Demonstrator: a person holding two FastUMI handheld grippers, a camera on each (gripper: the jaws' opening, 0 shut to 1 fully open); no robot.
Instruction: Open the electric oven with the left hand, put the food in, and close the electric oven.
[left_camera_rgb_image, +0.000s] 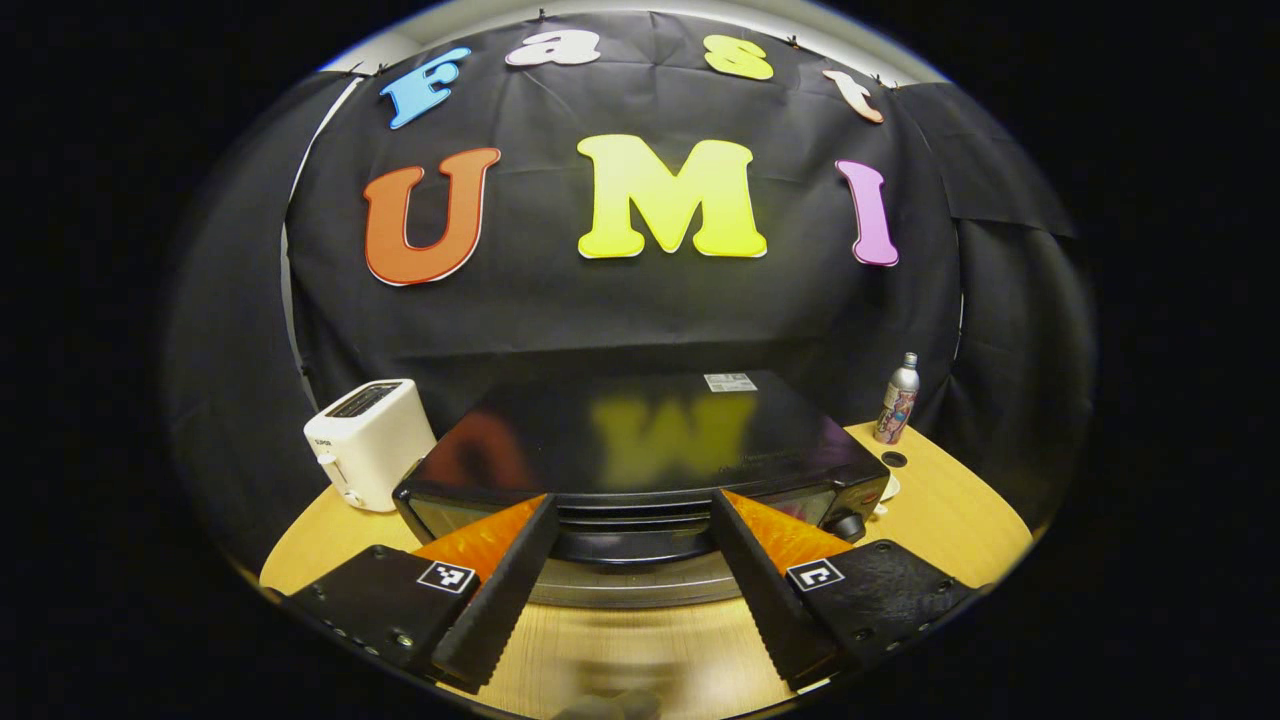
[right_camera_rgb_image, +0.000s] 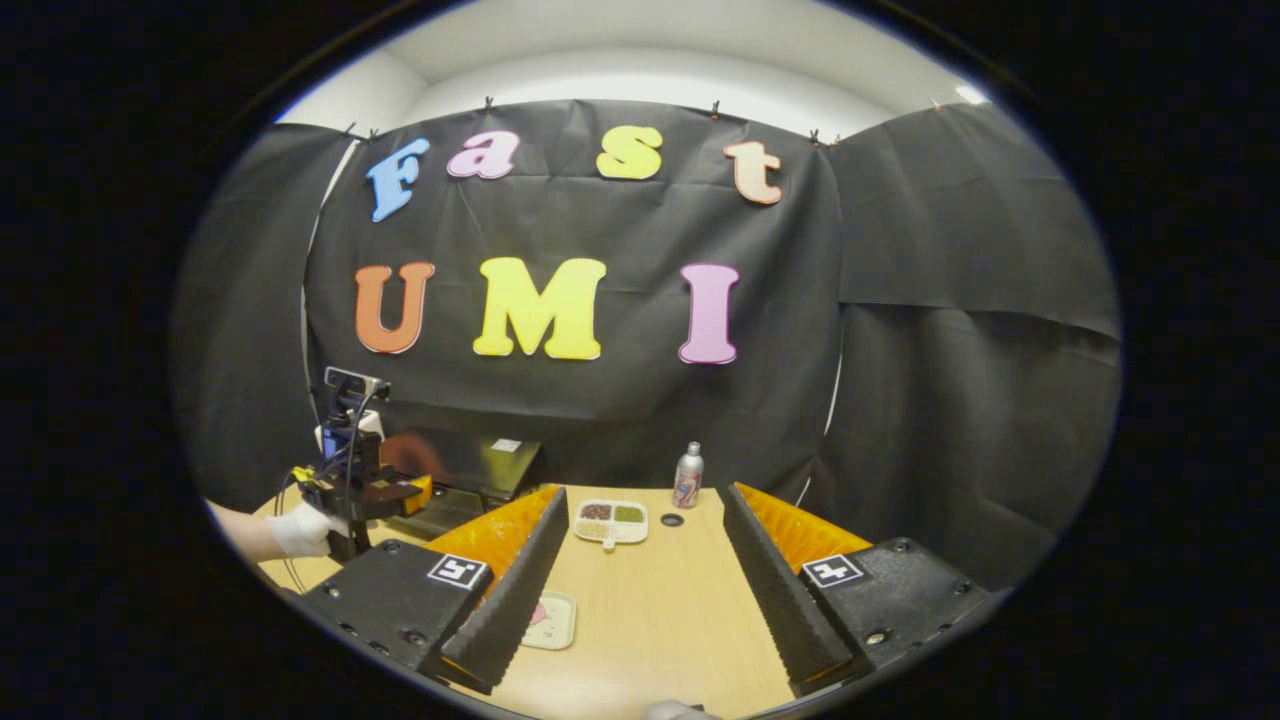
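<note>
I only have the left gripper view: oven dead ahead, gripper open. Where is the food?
Observer: A white divided tray of food lies on the table, to the right of the oven and near the bottle.
Operator: Anything else to load?
Observer: A small plate with something pink lies nearer, partly behind a finger of the right gripper.
Operator: Is that gripper holding anything?
Observer: No, it is open above bare table.
</note>
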